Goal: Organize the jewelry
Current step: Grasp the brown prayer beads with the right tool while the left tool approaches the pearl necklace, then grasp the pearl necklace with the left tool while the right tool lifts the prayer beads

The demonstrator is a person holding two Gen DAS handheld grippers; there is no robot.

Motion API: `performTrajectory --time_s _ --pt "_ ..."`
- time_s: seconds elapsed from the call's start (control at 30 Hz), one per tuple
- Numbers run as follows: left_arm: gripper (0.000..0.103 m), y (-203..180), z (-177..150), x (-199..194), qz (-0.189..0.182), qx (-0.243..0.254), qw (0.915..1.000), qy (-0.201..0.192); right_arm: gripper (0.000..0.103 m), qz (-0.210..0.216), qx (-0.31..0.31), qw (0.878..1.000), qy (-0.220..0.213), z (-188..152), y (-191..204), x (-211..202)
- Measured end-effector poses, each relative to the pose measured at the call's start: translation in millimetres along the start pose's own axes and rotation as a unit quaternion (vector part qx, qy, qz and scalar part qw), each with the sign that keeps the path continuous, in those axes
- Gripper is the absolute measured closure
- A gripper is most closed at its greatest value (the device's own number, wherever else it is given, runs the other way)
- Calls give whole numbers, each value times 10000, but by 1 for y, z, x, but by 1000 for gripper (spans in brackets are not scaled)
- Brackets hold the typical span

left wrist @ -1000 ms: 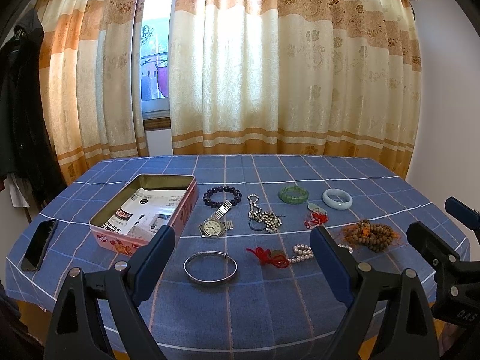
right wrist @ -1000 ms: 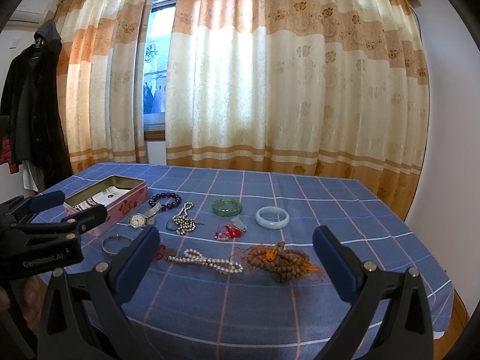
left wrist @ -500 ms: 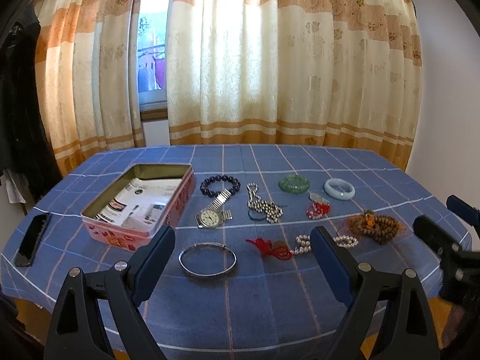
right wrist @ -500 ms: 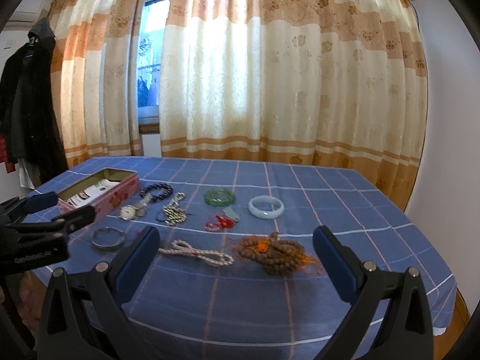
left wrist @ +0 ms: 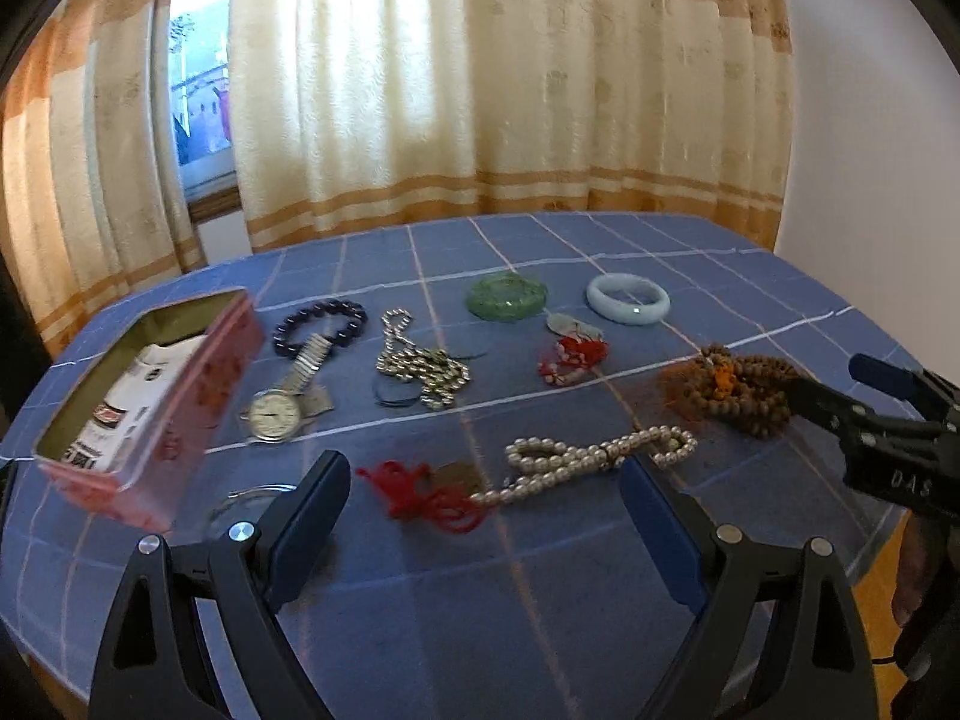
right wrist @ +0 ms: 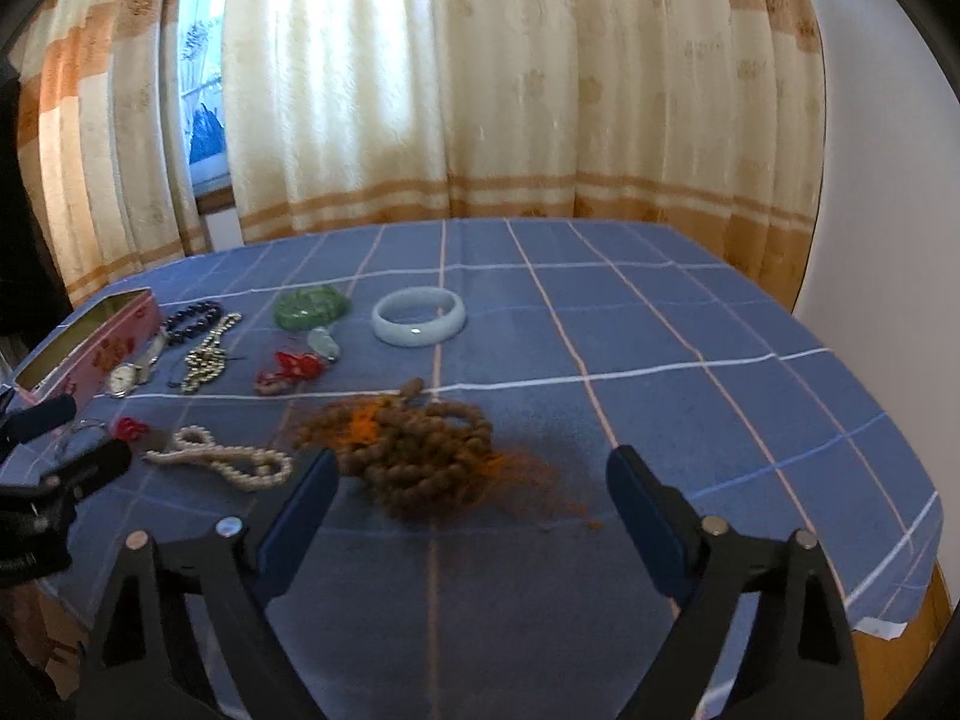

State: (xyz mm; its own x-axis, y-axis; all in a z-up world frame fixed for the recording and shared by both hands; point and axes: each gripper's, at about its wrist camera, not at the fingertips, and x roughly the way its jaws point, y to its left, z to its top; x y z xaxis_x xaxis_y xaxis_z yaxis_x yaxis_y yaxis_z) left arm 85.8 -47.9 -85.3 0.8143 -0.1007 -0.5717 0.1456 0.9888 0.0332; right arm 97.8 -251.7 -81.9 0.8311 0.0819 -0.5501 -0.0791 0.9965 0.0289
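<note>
Jewelry lies spread on the blue checked tablecloth [left wrist: 540,570]. My left gripper [left wrist: 483,498] is open low over the near edge, and a pearl string [left wrist: 588,456] with a red tassel [left wrist: 420,492] lies just ahead of its fingers. A silver bangle [left wrist: 252,498] is half hidden behind the left finger. My right gripper [right wrist: 474,480] hangs over a heap of brown wooden beads [right wrist: 414,444]. Its jaws are closing, and the pads stand clear of the beads. An open pink tin [left wrist: 180,396] holding printed paper sits at the left.
Behind the pearls lie a watch [left wrist: 276,414], a dark bead bracelet [left wrist: 318,324], a silver bead chain [left wrist: 420,366], a green bangle [left wrist: 507,297], a pale bangle [right wrist: 418,317] and a red-thread pendant [left wrist: 570,354]. Curtains and a window back the table. The table's edge drops off at the right [right wrist: 900,540].
Both grippers have come forward and down toward the table, so the jewelry looks larger. The right gripper's fingers stand slightly closer together. The phone at the left has left the view.
</note>
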Motion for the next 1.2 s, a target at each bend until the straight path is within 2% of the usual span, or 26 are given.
performTrajectory --time_s 0.23,0.33,0.4,0.5,0.57,0.63,0.67,0.8,0.9,1.0,1.13,1.2 --pt "12 5 1 11 18 -60 9999 108 12 224 -315 9988 312 14 12 18" --pt "12 11 1 12 35 -68 9999 129 24 228 -504 9964 641 15 17 34" --pt "12 13 1 11 30 -72 9999 121 36 325 -453 9955 762 13 16 41" --pt "12 13 4 10 -34 -53 9999 104 37 352 -477 9948 831 12 12 41" --pt "12 9 7 12 -115 -12 9999 86 52 483 -402 9946 826 10 9 40" --pt "12 2 10 14 -260 54 9996 116 56 604 -397 9941 808 10 8 38" --pt "12 -3 11 16 -339 85 9993 139 65 602 -396 9947 739 10 7 37" --pt "12 -21 17 23 -572 260 9978 224 67 610 -309 9957 626 11 -1 33" --pt "29 -33 21 32 -788 347 9955 384 67 602 -173 9965 545 10 -11 29" --pt "29 -46 21 41 -898 461 9929 622 67 593 -49 9970 499 9 -20 27" --pt "29 -56 21 51 -864 655 9902 880 67 626 14 9970 460 6 -24 26" --pt "30 -54 21 54 -902 576 9894 983 67 659 23 9969 436 5 -24 25"
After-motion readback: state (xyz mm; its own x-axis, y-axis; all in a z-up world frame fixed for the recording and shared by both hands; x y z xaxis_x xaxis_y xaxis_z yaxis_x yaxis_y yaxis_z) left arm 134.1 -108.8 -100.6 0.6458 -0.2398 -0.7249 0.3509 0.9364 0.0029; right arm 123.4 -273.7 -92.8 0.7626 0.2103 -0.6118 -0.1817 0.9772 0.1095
